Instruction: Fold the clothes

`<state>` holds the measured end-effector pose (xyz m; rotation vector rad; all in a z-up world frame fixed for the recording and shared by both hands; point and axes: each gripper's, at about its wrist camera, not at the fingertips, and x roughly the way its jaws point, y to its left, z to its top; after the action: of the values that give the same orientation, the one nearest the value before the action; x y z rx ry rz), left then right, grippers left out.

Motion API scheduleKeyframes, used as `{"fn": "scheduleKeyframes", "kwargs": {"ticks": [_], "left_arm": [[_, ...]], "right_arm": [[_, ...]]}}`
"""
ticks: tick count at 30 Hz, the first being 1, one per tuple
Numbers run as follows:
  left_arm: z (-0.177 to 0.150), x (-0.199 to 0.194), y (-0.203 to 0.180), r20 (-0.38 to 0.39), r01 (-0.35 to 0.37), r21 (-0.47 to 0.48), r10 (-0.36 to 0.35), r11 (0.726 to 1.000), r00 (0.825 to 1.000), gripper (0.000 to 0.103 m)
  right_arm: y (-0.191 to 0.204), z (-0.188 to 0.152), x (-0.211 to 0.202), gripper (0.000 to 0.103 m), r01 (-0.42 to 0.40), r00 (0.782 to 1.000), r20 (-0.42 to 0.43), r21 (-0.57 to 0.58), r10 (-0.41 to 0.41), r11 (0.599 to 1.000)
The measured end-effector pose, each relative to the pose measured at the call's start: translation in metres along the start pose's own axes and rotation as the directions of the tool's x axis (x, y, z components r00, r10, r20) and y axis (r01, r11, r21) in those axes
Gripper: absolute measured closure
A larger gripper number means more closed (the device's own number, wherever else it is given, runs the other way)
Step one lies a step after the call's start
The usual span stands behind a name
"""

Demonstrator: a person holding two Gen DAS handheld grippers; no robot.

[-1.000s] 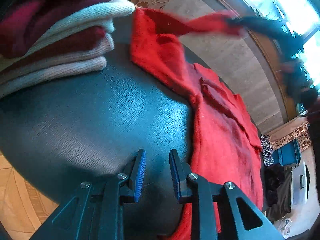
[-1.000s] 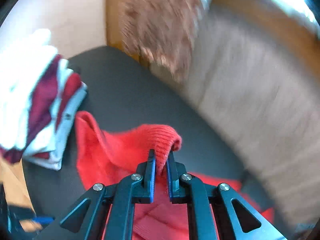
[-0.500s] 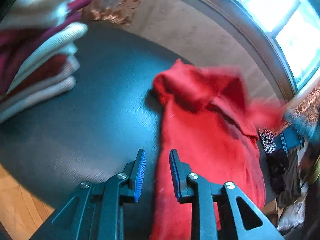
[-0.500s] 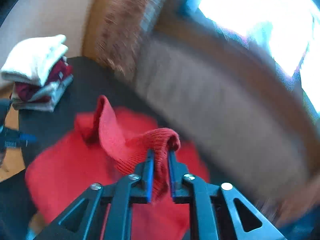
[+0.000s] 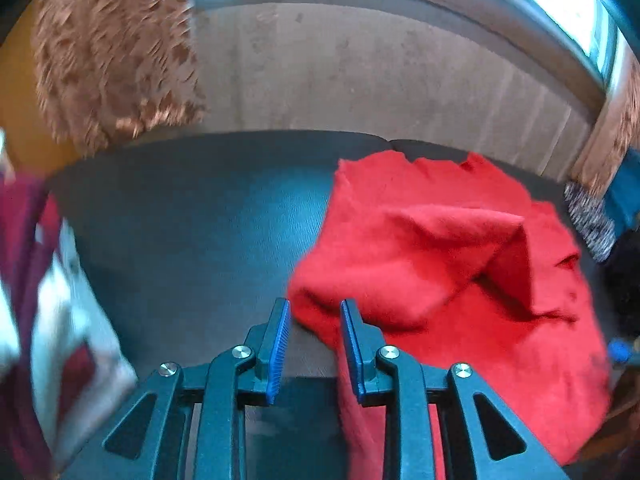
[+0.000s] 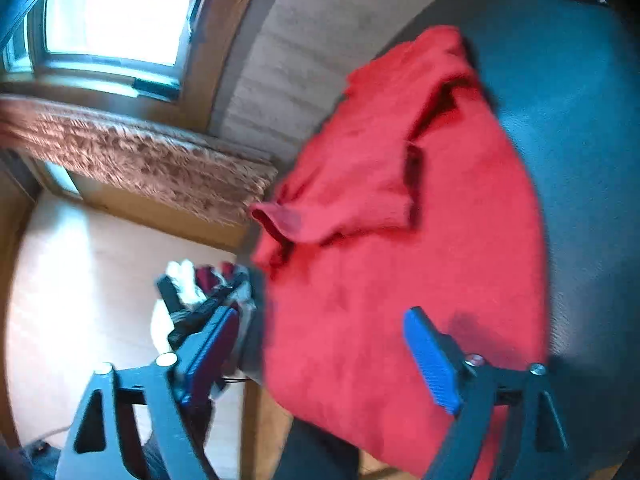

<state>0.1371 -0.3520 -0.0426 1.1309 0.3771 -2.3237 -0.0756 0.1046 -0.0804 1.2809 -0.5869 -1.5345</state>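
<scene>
Left wrist view: one fuzzy red knit sweater lies rumpled on the dark leather-look tabletop, a sleeve folded across its body. Left gripper jaws apart, empty, at the sweater's near edge. Right gripper jaws wide apart, empty, above the sweater. One blurred stack of folded maroon and white clothes at left.

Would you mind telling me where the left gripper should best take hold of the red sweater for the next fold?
Probably the rounded folded edge of the red sweater, which lies just ahead of the left gripper. Its jaws are open, and the bulging fold rises off the dark table, so a straight, low forward approach should catch both layers.
</scene>
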Motion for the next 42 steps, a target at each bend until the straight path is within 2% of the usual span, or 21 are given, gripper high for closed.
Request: {"fn": "scheduleKeyframes", "kwargs": {"ticks": [3,7,11,15,19,22,23,24,25,26,28,29,32,33,36,38,40,41,42], "left_arm": [[0.018,0.028,-0.007,-0.022,-0.023,0.074,0.025,0.997,0.999,0.077],[0.025,0.042,-0.007,-0.034,0.041,0.118,-0.037,0.992,0.999,0.076],[0.031,0.055,-0.008,-0.064,0.100,0.175,-0.090,0.979,0.994,0.074],[0.040,0.070,-0.003,-0.106,0.174,0.194,-0.156,0.966,0.982,0.070],[0.048,0.078,0.002,-0.148,0.293,0.166,-0.270,0.942,0.951,0.069],[0.050,0.086,-0.002,-0.189,0.336,0.167,-0.305,0.927,0.934,0.068],[0.052,0.088,-0.002,-0.210,0.354,0.149,-0.320,0.923,0.924,0.068],[0.054,0.088,-0.001,-0.237,0.384,0.121,-0.349,0.915,0.907,0.069],[0.055,0.089,-0.001,-0.264,0.413,0.091,-0.378,0.906,0.888,0.069],[0.056,0.088,-0.003,-0.280,0.427,0.083,-0.390,0.901,0.877,0.072],[0.053,0.082,-0.011,-0.279,0.404,0.145,-0.354,0.903,0.893,0.080],[0.052,0.078,-0.015,-0.276,0.391,0.174,-0.336,0.904,0.901,0.088],[0.048,0.065,-0.018,-0.214,0.328,0.224,-0.282,0.918,0.935,0.093],[0.048,0.060,-0.014,-0.183,0.313,0.205,-0.278,0.927,0.943,0.094],[0.048,0.043,0.000,-0.074,0.275,0.105,-0.268,0.956,0.961,0.095],[0.046,0.031,0.005,-0.015,0.245,0.066,-0.244,0.967,0.970,0.095],[0.044,0.018,0.006,0.045,0.188,0.046,-0.190,0.981,0.981,0.095],[0.043,0.011,0.008,0.080,0.158,0.025,-0.159,0.987,0.984,0.095],[0.042,0.004,0.012,0.118,0.126,-0.010,-0.124,0.992,0.985,0.095]], "right_arm": [[0.014,0.018,0.014,0.001,0.097,0.995,0.023,-0.074,-0.095,0.993],[0.031,0.048,0.045,0.000,0.251,0.968,0.053,-0.235,-0.246,0.939],[0.030,0.073,0.077,0.000,0.299,0.948,-0.013,-0.312,-0.319,0.902],[0.018,0.086,0.108,0.000,0.329,0.924,-0.086,-0.323,-0.374,0.887],[0.012,0.092,0.118,0.001,0.327,0.917,-0.111,-0.343,-0.383,0.881],[0.013,0.095,0.127,0.001,0.322,0.908,-0.143,-0.365,-0.395,0.873],[0.014,0.097,0.129,0.002,0.326,0.902,-0.156,-0.365,-0.403,0.872],[0.014,0.099,0.130,0.004,0.331,0.896,-0.169,-0.364,-0.411,0.871],[0.014,0.102,0.131,0.010,0.339,0.891,-0.177,-0.354,-0.418,0.872],[0.014,0.104,0.131,0.018,0.353,0.885,-0.178,-0.348,-0.431,0.869],[0.014,0.108,0.132,0.072,0.387,0.863,-0.185,-0.352,-0.469,0.852],[0.013,0.109,0.133,0.080,0.395,0.855,-0.195,-0.355,-0.481,0.847],[0.027,0.103,0.141,0.085,0.444,0.799,-0.186,-0.459,-0.571,0.770],[0.036,0.101,0.143,0.087,0.450,0.786,-0.174,-0.498,-0.594,0.742],[0.078,0.104,0.145,0.087,0.462,0.770,-0.076,-0.620,-0.634,0.634],[0.118,0.113,0.146,0.087,0.466,0.771,0.014,-0.695,-0.637,0.548],[0.167,0.126,0.148,0.088,0.494,0.757,0.147,-0.767,-0.637,0.409],[0.186,0.129,0.147,0.088,0.508,0.753,0.205,-0.786,-0.625,0.353],[0.214,0.134,0.142,0.088,0.530,0.755,0.290,-0.798,-0.588,0.287]]}}
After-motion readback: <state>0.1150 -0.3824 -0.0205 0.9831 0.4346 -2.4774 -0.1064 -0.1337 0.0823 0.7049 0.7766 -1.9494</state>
